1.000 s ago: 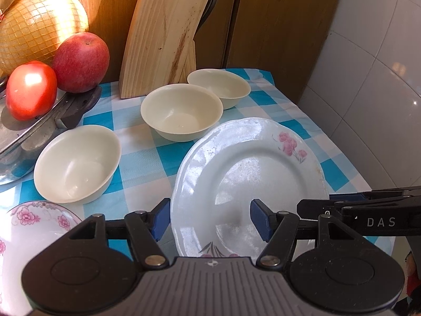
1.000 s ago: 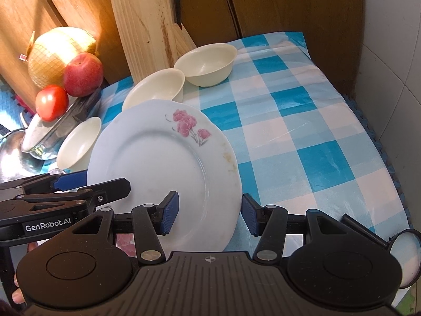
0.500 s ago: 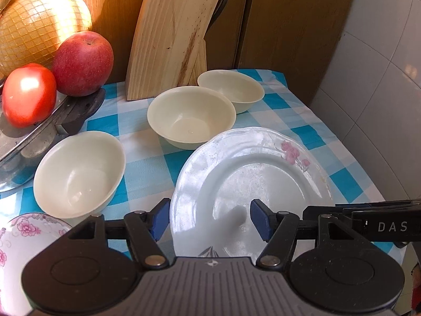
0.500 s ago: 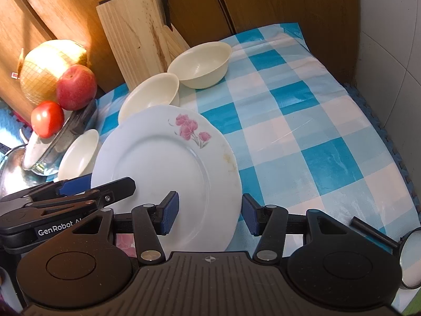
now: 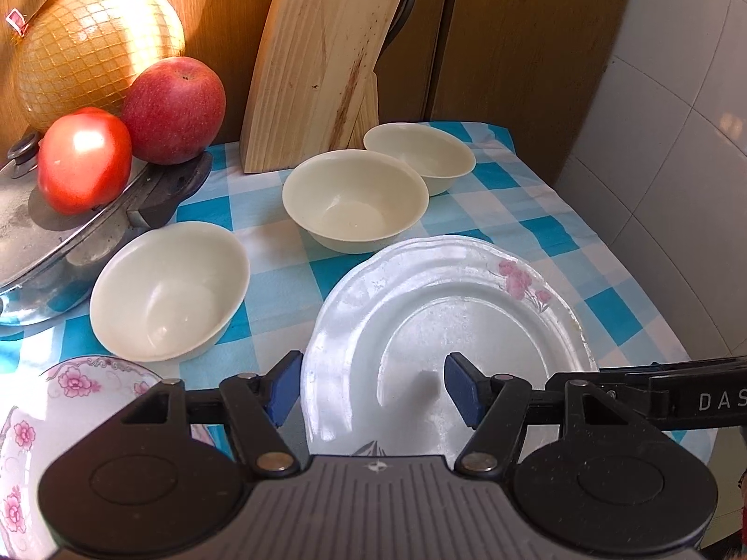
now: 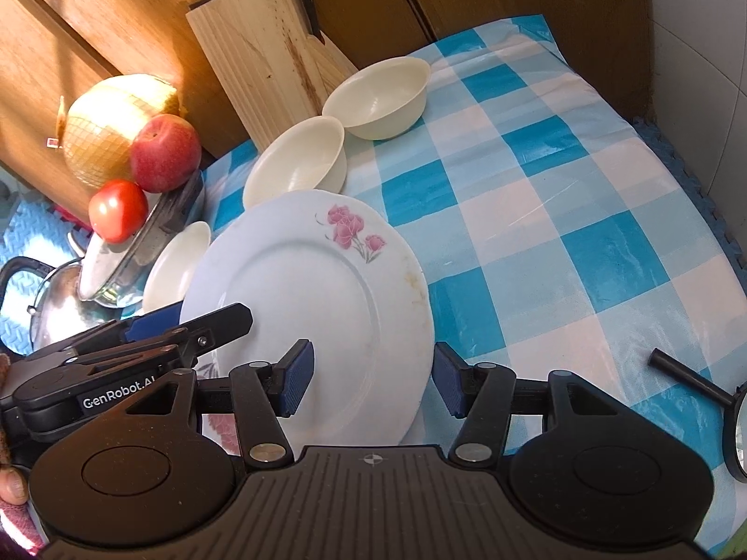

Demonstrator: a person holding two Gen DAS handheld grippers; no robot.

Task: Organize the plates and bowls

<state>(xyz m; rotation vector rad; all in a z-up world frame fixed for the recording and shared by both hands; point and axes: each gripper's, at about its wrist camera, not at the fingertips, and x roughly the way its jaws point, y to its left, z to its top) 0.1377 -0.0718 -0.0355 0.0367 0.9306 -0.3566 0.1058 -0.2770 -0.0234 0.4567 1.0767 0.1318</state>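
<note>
A white plate with pink flowers [image 5: 467, 326] [image 6: 303, 289] lies tilted on the blue checked cloth [image 6: 537, 233]. My left gripper [image 5: 373, 389] [image 6: 210, 322] straddles its left rim, one pad just outside the rim and the other hovering over the plate's face. My right gripper [image 6: 373, 378] [image 5: 607, 373] straddles the right rim with its jaws opening, and a gap shows between the outer pad and the rim. Three cream bowls [image 5: 168, 298] [image 5: 355, 200] [image 5: 420, 158] stand behind. A second flowered plate [image 5: 28, 443] [image 6: 219, 424] lies at the near left.
A wooden knife block [image 5: 317, 70] stands at the back. At the left a pot lid [image 5: 56, 242] carries a tomato [image 5: 84, 158] and an apple [image 5: 172, 107], with a netted pomelo [image 5: 93, 46] behind. A black-handled round glass [image 6: 728, 420] lies near right. Tiled wall [image 5: 677, 140] bounds the right side.
The right gripper's jaws stand slightly wider and its view has rolled. In the left view the plate's far rim sits lower and the bowls have shifted right.
</note>
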